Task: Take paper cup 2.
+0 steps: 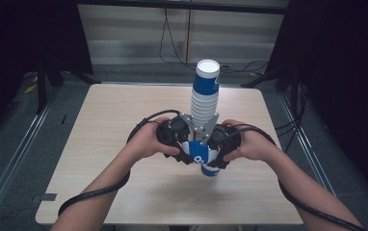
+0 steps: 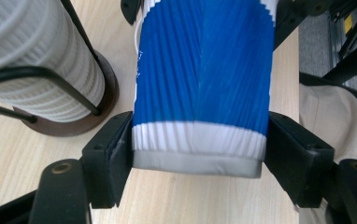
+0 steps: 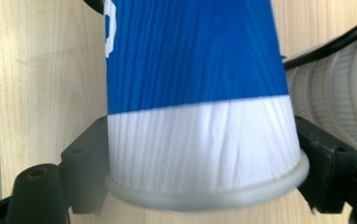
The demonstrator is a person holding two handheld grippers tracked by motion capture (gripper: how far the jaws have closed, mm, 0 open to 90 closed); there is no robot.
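Pale wood bench point(image 1: 124, 144), dark surrounds | blue cup point(image 1: 202, 156) near centre, before the cup stack point(image 1: 204, 96) | left claw point(image 2: 197, 158) clamped at its base, right claw point(image 3: 204, 163) at its rim | probably separating nested cups: pull straight, light squeeze

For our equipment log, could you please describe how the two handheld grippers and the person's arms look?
Both the left gripper and right gripper are black, with blocky black jaws. A grey three-cornered plate sits on top. A thick black cable trails from each. The forearms are bare, without sleeves.
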